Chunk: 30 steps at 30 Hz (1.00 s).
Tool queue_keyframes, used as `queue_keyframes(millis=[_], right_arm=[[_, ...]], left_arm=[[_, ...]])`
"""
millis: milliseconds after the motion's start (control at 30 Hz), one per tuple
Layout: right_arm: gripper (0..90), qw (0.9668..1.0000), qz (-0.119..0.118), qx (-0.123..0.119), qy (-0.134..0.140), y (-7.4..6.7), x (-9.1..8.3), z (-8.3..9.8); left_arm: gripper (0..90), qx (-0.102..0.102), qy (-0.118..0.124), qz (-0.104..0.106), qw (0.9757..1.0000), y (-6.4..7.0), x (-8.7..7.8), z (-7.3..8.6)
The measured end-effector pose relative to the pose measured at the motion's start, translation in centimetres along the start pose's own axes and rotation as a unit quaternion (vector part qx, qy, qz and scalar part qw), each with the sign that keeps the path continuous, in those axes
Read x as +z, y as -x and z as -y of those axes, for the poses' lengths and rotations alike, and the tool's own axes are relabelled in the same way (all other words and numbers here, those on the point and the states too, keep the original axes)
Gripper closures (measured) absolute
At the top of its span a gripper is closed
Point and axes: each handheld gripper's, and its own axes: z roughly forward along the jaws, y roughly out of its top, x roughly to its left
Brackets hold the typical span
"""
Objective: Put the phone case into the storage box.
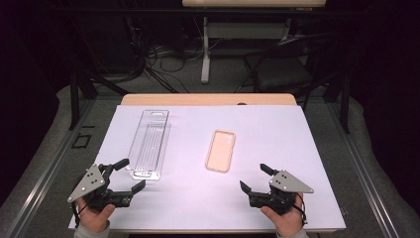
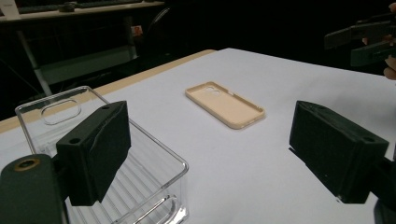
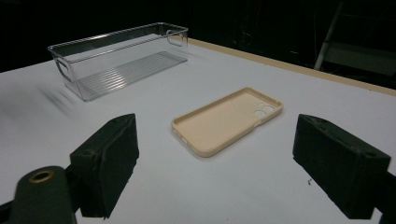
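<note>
A white sheet point(image 1: 277, 129) covers the table across the middle of the high view. Left of centre lies a long clear plastic bin point(image 1: 149, 144), ribbed along its floor, with a cut-out handle at each end. Just right of centre lies a beige phone case point(image 1: 221, 150), hollow side up (two round camera holes, seemingly, at its far end). At lower left the left gripper point(image 1: 130, 174) has its jaws spread wide, holding nothing; at lower right the right gripper point(image 1: 253, 179) likewise.
</note>
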Motion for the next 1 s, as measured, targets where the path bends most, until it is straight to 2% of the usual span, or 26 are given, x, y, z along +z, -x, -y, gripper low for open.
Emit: queue_keyframes(millis=[200, 400, 500, 700, 833, 1000], right_arm=[[13.9, 1.0, 0.001, 0.004, -0.004, 0.2, 0.0, 0.1], [12.4, 0.9996, -0.003, 0.022, -0.019, 0.8, 0.4, 0.4], [10.8, 0.9993, -0.001, 0.024, -0.028, 0.9, 0.4, 0.5], [9.8, 0.9986, 0.003, 0.038, -0.038, 1.4, 0.8, 0.2], [7.1, 0.9976, -0.008, 0.036, -0.059, 1.5, 1.6, 0.3], [5.6, 0.9945, -0.019, 0.039, -0.096, 1.3, 2.8, 0.6]], left_arm=[[12.9, -0.002, -0.006, 0.004, 1.0, -0.1, 0.2, 0.0], [12.9, -0.011, -0.011, 0.004, 0.9999, -0.2, 0.4, 0.1], [13.0, -0.03, -0.016, 0.012, 0.9994, -0.3, 0.8, 0.0], [13.2, -0.043, -0.036, 0.006, 0.9984, -0.4, 1.2, 0.0], [12.9, -0.055, -0.075, 0.007, 0.9957, -0.8, 1.7, 0.5], [11.1, -0.066, -0.112, 0.008, 0.9915, -0.9, 2.2, 1.0]])
